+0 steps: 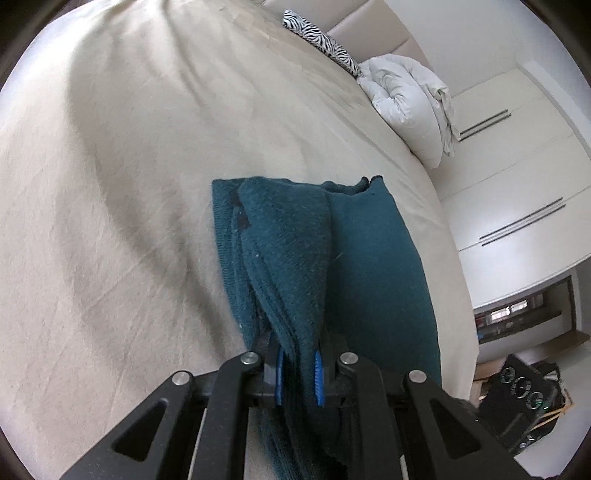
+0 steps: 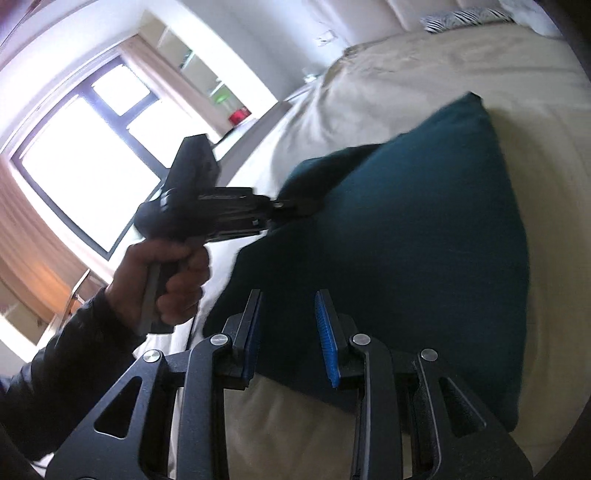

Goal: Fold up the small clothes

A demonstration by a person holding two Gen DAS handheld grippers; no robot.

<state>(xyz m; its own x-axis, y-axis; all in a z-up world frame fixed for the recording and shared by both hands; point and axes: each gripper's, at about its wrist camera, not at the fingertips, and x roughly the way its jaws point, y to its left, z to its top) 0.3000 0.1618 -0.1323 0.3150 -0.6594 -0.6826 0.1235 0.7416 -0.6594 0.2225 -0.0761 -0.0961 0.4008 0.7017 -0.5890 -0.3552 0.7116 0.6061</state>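
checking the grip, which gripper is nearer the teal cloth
Left. The left gripper is clamped on a lifted fold of the teal cloth; the right gripper is open just above its near edge.

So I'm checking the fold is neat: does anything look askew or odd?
The dark teal knit garment lies on the beige bedsheet with its far edge uneven and curled. The left gripper pinches bunched layers; the right gripper is open.

- In my right wrist view the teal garment (image 2: pixel 424 229) smears with motion blur along its left edge.
- There the left tool (image 2: pixel 291 210) has its tips buried in cloth; I can't see them.
- The zebra pillow (image 2: pixel 461 16) is cut off at the top edge.
- In my left view, garment folds hide the bed (image 1: pixel 129 184) beneath.
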